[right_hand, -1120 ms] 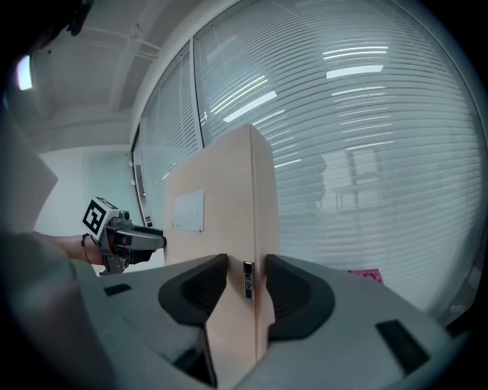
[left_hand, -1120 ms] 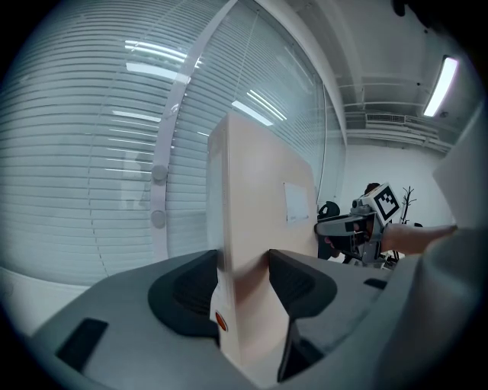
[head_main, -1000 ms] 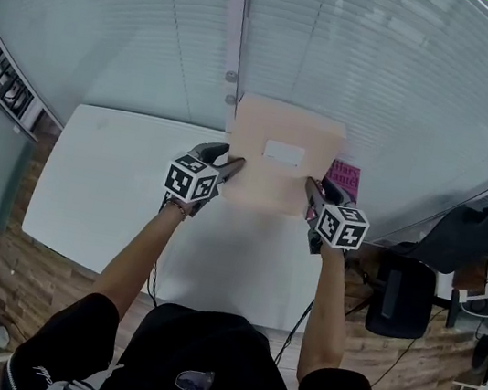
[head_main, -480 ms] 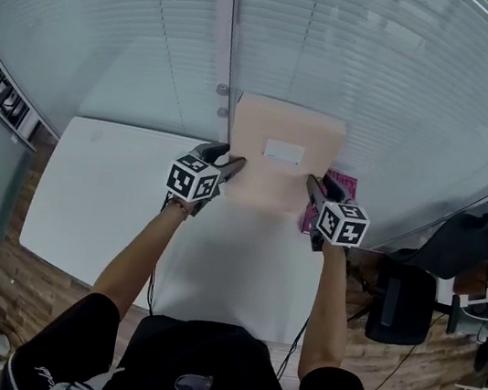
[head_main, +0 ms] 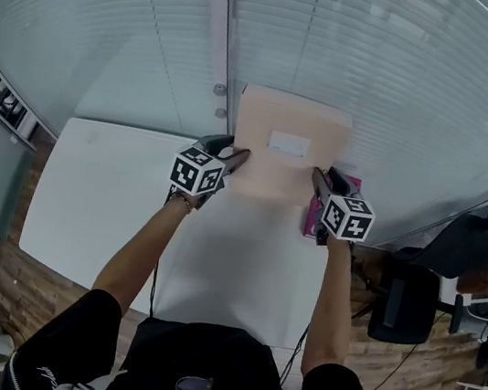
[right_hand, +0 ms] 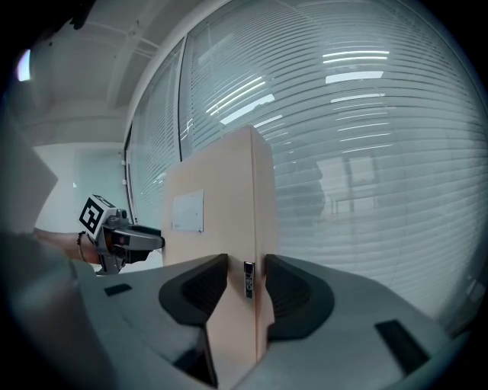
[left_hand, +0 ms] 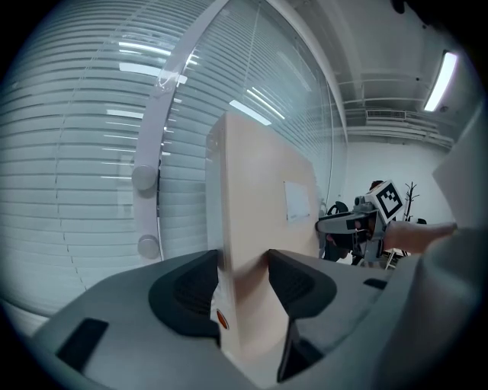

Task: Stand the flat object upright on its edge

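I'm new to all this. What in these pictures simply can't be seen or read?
Print on the white label of the beige box: too small in head view, too slanted in both gripper views.
Box's bottom edge, resting or lifted: jaws cover it in gripper views.
Pink item: mostly behind the right gripper, head view.

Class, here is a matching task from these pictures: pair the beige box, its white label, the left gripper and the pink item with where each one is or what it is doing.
Things:
1. beige box
2. white label
3. left gripper
4. pink item

Places or states:
A. shut on the box's left edge
B. beside the right gripper
C. held between both grippers
D. on the box's broad face

Pairs: 1-C, 2-D, 3-A, 4-B
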`<state>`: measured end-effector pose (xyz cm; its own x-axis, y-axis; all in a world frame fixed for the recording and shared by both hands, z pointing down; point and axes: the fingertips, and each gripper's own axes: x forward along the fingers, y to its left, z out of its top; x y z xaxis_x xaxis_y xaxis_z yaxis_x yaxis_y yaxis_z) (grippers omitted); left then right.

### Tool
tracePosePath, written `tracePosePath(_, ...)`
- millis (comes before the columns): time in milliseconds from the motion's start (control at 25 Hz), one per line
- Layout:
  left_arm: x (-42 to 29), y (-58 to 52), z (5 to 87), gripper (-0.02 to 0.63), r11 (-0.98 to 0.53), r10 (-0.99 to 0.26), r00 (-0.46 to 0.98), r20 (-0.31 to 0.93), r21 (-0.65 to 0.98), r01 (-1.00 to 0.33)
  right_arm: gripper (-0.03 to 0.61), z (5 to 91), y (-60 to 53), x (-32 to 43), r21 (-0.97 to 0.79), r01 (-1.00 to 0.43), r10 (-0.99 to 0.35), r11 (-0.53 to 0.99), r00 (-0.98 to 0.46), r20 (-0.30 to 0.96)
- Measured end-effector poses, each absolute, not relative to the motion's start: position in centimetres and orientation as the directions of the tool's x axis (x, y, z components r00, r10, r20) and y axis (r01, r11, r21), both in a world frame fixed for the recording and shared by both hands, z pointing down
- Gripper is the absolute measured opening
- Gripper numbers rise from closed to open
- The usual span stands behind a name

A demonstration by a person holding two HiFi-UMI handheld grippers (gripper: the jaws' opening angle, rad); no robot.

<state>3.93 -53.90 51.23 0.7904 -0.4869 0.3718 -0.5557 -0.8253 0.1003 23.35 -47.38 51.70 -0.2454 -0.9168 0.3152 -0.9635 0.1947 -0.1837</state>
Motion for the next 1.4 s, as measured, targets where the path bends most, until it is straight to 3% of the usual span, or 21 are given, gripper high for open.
tracePosePath(1400, 6.6, -59.7, 53.5, 0.219, -0.818, -0.501, 0.762, 0.41, 0.062, -0.571, 0.164, 53.4, -53.2, 26.0, -0.142, -0.977, -0.912, 0.159, -0.2, 0.357)
